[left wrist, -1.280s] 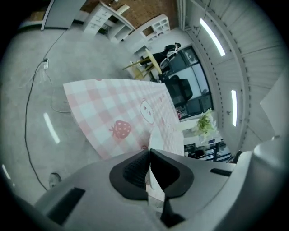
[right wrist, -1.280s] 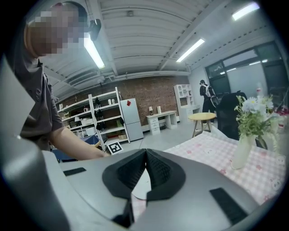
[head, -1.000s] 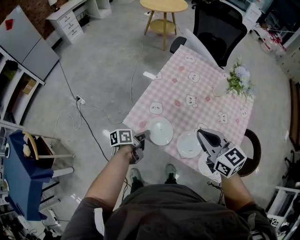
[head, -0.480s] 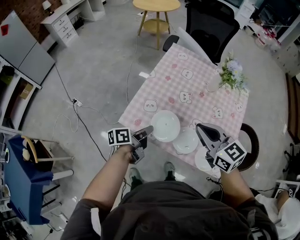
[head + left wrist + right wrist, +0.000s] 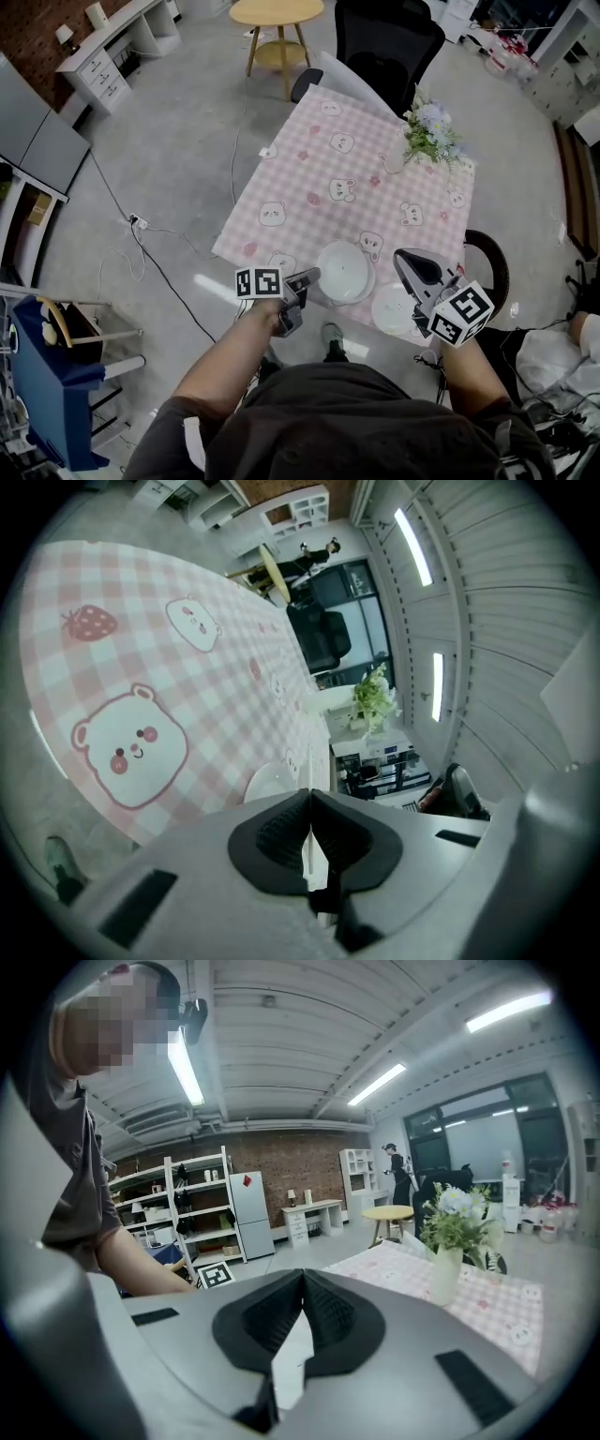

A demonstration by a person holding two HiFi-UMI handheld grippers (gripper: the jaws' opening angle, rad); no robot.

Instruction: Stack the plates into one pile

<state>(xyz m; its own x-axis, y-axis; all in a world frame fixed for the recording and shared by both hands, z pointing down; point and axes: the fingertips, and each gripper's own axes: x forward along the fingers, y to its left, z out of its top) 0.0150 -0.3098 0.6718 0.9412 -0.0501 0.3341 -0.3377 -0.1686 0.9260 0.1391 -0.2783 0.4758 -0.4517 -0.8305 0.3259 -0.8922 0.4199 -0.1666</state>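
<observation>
Steep downward look at a table point(image 5: 309, 187) under a pink checked cloth printed with bears, with a vase of flowers point(image 5: 429, 131) at the far corner. Near the closest edge, two white plates side by side, not yet piled: the left plate point(image 5: 343, 270) and, just beside it, the right plate point(image 5: 392, 309), partly covered by a gripper. Just beside the left plate's rim, the left gripper point(image 5: 309, 276), jaws pressed together on nothing. Over the right plate in this view, the right gripper point(image 5: 401, 257), jaws likewise meeting at the tips, empty. Probably glazed ceramic: stiff, smooth, slippery, breakable if dropped or nudged off that close edge. Best taken by the rim, jaws opened first, one pad above and one below, then lifted level and set down gently
</observation>
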